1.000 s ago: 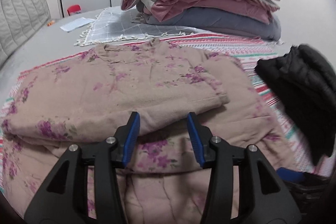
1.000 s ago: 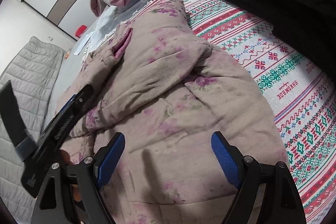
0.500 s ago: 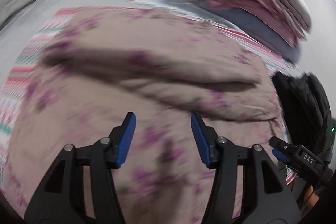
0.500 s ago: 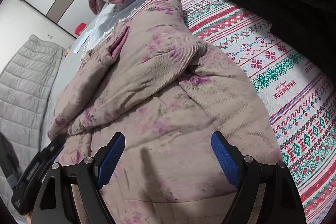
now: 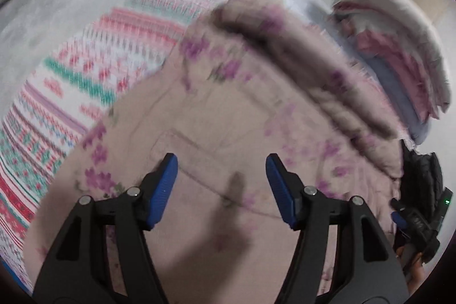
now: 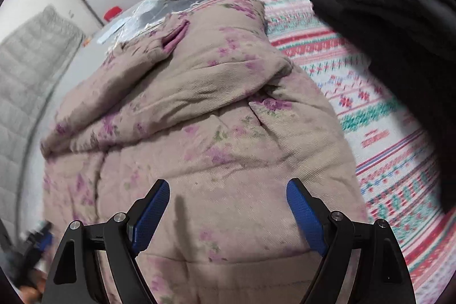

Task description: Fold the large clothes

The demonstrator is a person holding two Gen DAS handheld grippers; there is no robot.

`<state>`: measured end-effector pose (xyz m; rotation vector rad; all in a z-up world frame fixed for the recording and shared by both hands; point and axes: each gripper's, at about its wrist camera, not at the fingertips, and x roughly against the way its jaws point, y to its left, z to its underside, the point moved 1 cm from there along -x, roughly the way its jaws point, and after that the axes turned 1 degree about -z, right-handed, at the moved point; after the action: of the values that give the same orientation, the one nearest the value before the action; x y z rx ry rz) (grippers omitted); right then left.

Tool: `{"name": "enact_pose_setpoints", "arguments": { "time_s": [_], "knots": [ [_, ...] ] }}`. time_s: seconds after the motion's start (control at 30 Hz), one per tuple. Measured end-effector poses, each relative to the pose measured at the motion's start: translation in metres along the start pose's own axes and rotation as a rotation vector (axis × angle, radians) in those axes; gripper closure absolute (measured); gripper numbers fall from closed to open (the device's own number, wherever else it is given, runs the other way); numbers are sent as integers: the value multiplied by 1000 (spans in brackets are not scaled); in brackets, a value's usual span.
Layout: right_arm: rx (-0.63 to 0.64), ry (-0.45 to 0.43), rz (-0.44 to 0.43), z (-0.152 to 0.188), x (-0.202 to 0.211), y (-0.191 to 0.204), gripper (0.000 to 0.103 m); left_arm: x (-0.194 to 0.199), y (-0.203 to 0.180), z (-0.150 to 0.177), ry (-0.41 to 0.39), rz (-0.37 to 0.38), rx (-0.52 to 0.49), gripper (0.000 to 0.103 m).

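Now left gripper (image 5: pixel 221 187) has swung toward the jacket's (image 6: pixel 199 116) left hem, view blurred; a second ago it faced the folded sleeve. Both grippers, right (image 6: pixel 228 214) included, spread and empty. Jacket lies on patterned blanket (image 6: pixel 370 116), sleeves folded; likely bottom fold next.

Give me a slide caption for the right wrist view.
Open right gripper poised over the floral padded jacket on a patterned blanket, black coat alongside.

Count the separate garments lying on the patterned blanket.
2. The floral padded coat lies partly folded in front of both open hand-held grippers, and the black puffer jacket sits at its right on the patterned blanket. More may be hidden out of frame.
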<state>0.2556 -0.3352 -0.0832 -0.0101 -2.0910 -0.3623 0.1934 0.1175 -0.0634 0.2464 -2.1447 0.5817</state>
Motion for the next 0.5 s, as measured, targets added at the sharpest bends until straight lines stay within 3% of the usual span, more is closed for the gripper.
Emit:
{"name": "enact_pose_setpoints", "arguments": {
  "time_s": [0.07, 0.2, 0.37, 0.5],
  "knots": [
    [28, -12, 6, 4, 7, 1, 17, 11, -2, 5, -29, -30, -50, 23],
    [38, -21, -4, 10, 21, -10, 17, 14, 17, 9, 10, -32, -37, 23],
    [65, -68, 50, 19, 46, -31, 17, 25, 59, 4, -8, -75, 5, 23],
    [117, -244, 72, 34, 90, -45, 17, 31, 88, 7, 19, -45, 39, 23]
  ]
}}
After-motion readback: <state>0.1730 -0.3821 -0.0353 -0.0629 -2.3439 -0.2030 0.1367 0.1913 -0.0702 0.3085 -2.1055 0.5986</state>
